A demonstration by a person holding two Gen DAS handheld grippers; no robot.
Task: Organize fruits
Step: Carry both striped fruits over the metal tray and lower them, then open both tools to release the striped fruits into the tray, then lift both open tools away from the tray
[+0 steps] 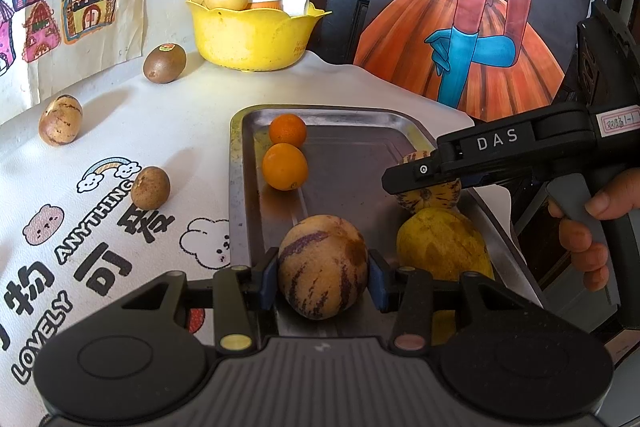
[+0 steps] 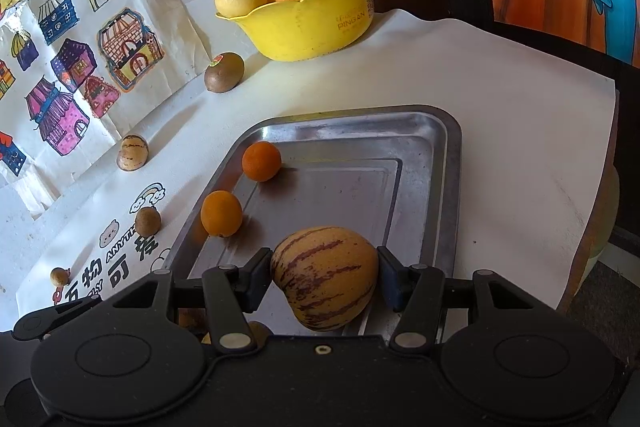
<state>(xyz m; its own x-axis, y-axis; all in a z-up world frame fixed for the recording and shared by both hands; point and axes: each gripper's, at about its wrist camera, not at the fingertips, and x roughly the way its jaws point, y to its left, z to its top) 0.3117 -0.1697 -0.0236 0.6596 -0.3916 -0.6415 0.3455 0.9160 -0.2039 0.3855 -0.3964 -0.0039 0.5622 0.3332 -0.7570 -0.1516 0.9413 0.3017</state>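
My left gripper (image 1: 323, 263) is shut on a tan pepino melon with purple stripes (image 1: 320, 283), held over the near end of the metal tray (image 1: 239, 187). Beside it in the tray lies a plain yellow melon (image 1: 444, 247). My right gripper (image 2: 325, 259) is shut on a second striped melon (image 2: 326, 279) over the tray (image 2: 452, 187). Seen from the left wrist view, the right gripper (image 1: 404, 183) reaches in from the right with that striped melon (image 1: 434, 198) under its finger. Two oranges (image 1: 285, 166) (image 1: 287, 130) sit along the tray's left side.
Loose on the printed white cloth lie a kiwi (image 1: 165, 63), a small striped fruit (image 1: 61, 121) and a brown round fruit (image 1: 150, 187). A yellow bowl (image 1: 248, 35) with fruit and a white jar stands at the back. A person's hand (image 1: 592, 227) holds the right gripper's handle.
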